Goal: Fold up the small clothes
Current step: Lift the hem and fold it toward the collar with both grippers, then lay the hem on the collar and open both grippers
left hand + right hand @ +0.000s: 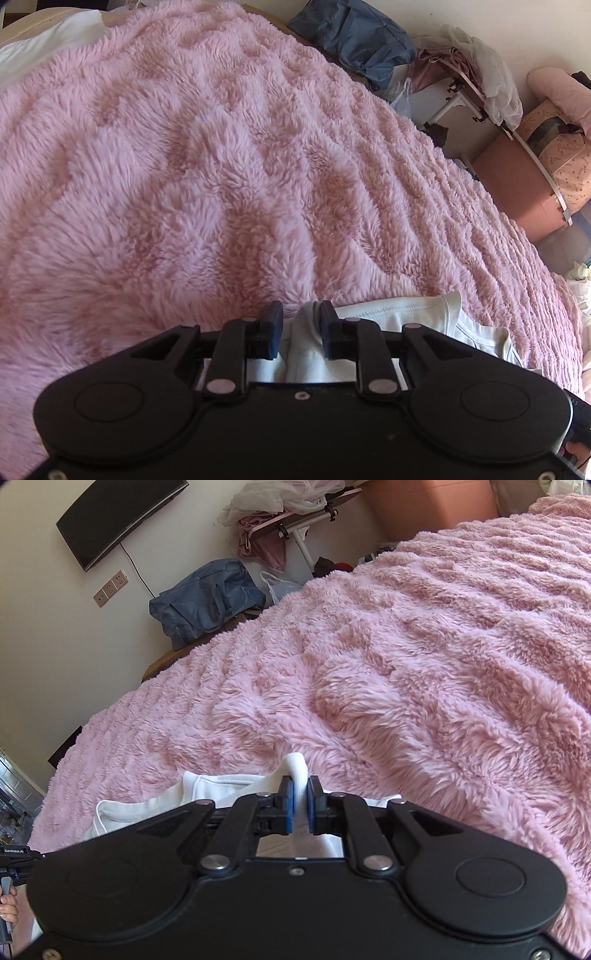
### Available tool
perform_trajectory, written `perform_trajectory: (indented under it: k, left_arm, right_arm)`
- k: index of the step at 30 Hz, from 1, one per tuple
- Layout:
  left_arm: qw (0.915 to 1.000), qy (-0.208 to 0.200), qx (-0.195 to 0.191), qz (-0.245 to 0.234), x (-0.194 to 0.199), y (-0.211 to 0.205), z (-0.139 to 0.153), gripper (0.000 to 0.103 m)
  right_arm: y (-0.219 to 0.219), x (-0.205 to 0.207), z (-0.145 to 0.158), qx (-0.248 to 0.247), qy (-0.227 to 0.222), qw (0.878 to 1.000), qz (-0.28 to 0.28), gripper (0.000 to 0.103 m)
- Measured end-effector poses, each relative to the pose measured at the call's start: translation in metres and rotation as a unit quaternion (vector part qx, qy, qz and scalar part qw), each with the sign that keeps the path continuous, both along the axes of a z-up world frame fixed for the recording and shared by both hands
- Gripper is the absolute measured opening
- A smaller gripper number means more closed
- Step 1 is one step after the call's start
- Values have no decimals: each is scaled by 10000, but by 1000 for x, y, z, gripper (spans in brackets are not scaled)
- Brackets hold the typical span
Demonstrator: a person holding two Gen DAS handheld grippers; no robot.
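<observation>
A small white garment [399, 310] lies on a fluffy pink blanket [221, 166], close under both grippers. In the left wrist view, my left gripper [300, 325] has its dark blue pads apart. A bunched fold of the white cloth stands between them, loose on the left side, so the gripper is open. In the right wrist view, my right gripper [300, 801] is shut on a raised fold of the white garment [221, 790], which sticks up above the pads. The rest of the garment is hidden beneath the gripper bodies.
The pink blanket [406, 664] covers the whole bed. Beyond the bed's edge are a blue bag [207, 598], a wall-mounted screen [118, 520], a rack draped with clothes [476, 74] and a pink box [517, 177]. A white pillow [48, 40] lies at the far left.
</observation>
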State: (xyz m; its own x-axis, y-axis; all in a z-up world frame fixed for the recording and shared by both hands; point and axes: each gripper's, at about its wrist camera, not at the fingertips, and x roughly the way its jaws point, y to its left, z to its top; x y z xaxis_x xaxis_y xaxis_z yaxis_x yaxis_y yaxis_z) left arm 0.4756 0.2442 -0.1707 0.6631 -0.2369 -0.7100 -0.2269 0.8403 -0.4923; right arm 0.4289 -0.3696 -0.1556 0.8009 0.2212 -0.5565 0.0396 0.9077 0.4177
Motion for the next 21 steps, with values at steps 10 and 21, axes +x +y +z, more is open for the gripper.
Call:
perform_trajectory:
  k: [10, 21]
  left_arm:
    - [9959, -356, 707, -441, -45, -2, 52, 38]
    - [9858, -1018, 491, -1243, -210, 1, 43, 43]
  right_arm:
    - [0, -18, 19, -506, -29, 9986, -134, 33]
    - [16, -169, 46, -2340, -575, 9645, 1084, 77]
